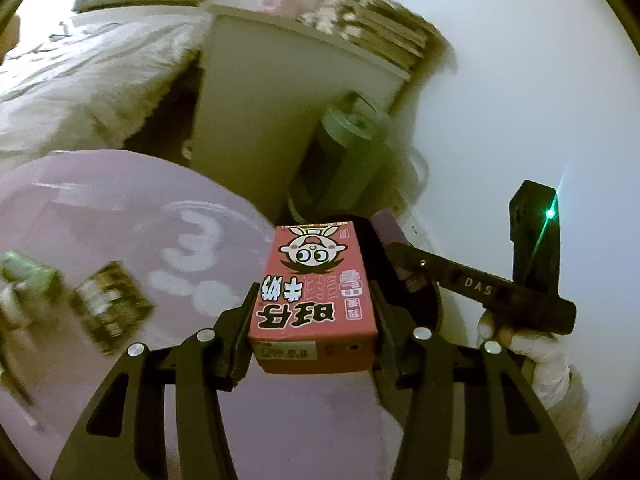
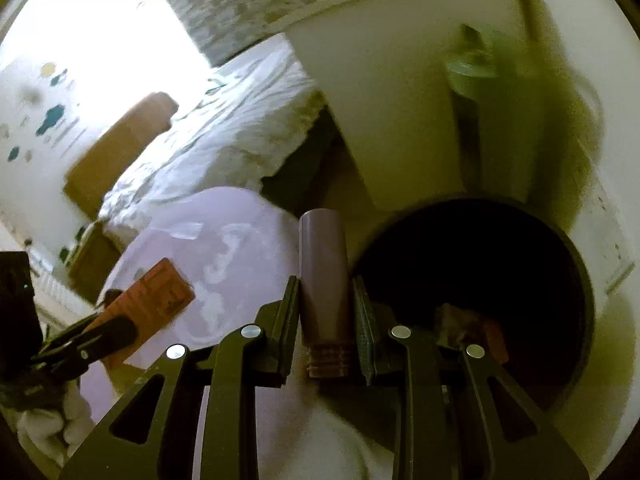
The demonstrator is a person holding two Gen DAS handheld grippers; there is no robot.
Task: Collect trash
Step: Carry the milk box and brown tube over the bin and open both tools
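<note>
Your left gripper (image 1: 314, 312) is holding a small red milk carton with a cartoon face (image 1: 316, 280). The two black fingers (image 1: 236, 336) press on its left and right sides. The carton hangs over the near edge of a round purple mat with a white number three (image 1: 132, 220).

Your right gripper (image 2: 326, 320) is holding a purple plastic tube with a screw end (image 2: 324, 280). The fingers are close together and squeeze the tube from both sides. The screw end points back at you.

Just right of the tube is a round black bin (image 2: 568, 256). It is open at the top, and some crumpled trash (image 2: 460, 320) lies inside it. The tube is near the bin's left rim but not over the hole.

Your hand in a white glove (image 1: 540, 356) shows on the right side of the left view, holding the other gripper.

Two small packets lie on the mat at the far left, a green packet (image 1: 24, 276) and a dark printed packet (image 1: 108, 304). They are blurry.

Behind the bin stands a white cabinet (image 1: 260, 100). A green roll (image 1: 352, 152) leans beside it. A bed with a white cover (image 2: 208, 132) is farther back on the left.
</note>
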